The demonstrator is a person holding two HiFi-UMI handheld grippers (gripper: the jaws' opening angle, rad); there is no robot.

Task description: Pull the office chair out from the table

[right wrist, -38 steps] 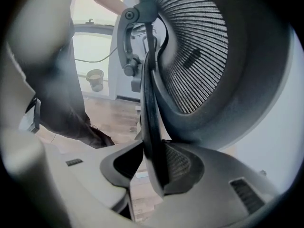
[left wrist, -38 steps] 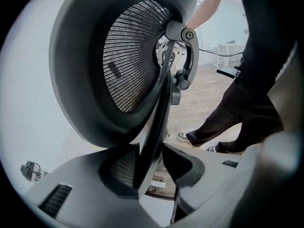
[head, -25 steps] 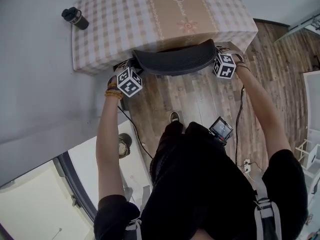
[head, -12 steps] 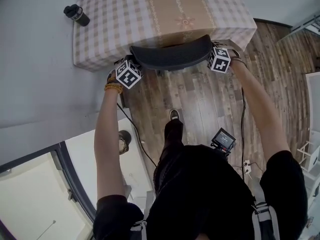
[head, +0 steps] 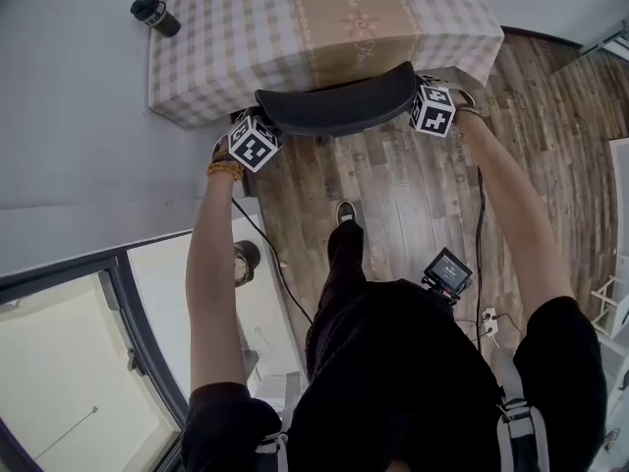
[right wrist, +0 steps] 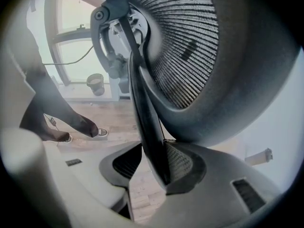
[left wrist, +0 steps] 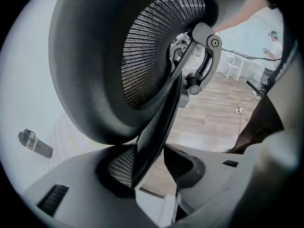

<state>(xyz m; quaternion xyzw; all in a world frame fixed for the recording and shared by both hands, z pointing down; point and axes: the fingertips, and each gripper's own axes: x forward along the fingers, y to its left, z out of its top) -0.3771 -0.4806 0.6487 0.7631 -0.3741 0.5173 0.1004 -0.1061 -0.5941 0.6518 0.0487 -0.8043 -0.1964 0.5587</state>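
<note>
The office chair's black mesh backrest (head: 339,101) stands at the near edge of the table (head: 246,37), which wears a checked cloth. My left gripper (head: 261,122) is shut on the backrest's left rim. The left gripper view shows that rim (left wrist: 156,122) running down between the pads (left wrist: 121,167). These jaws have just been opening a little, with the rim still between them. My right gripper (head: 419,94) is shut on the right rim (right wrist: 145,122), which lies against its pad (right wrist: 179,163). Both marker cubes face up.
A black bottle (head: 155,15) lies on the grey floor left of the table. Wood flooring (head: 413,185) stretches between chair and person, crossed by cables (head: 265,254). A small cup (head: 246,256) sits near the wall, white furniture (head: 614,293) at the right, another person (left wrist: 273,42) far off.
Both grippers and the backrest have come slightly away from the table's edge toward the person. The person's front foot has drawn back a little.
</note>
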